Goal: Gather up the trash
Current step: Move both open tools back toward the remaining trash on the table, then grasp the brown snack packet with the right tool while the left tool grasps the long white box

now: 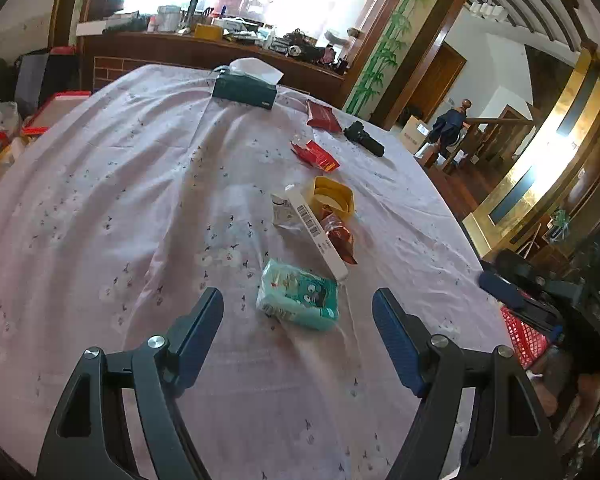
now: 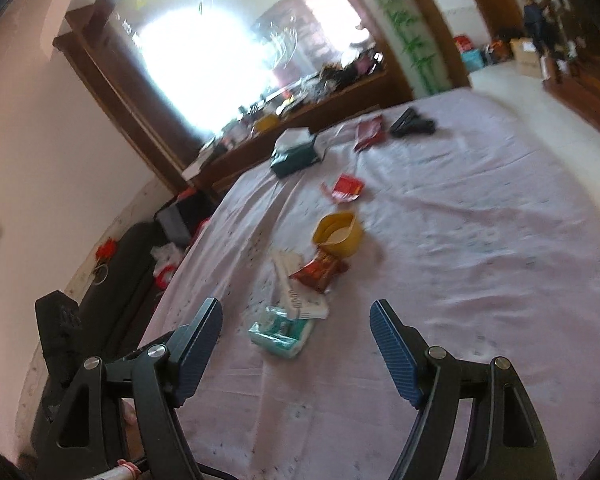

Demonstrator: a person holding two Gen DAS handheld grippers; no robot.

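Here, two wide-open, empty claws — left claw (image 1: 298,316), right claw (image 2: 296,314) — over three red wrappers (image 1: 315,155).

Teal tissue pack (image 1: 298,300), wrappers (image 1: 338,236) strewn on tablecloth

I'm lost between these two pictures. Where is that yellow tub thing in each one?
Left wrist view: the yellow tub sits right of centre, beyond the long white box and touching the brown wrapper.
Right wrist view: the yellow tub is near the middle, just beyond the brown wrapper.
Shared landmark: the dark green tissue box at the far edge of the table.
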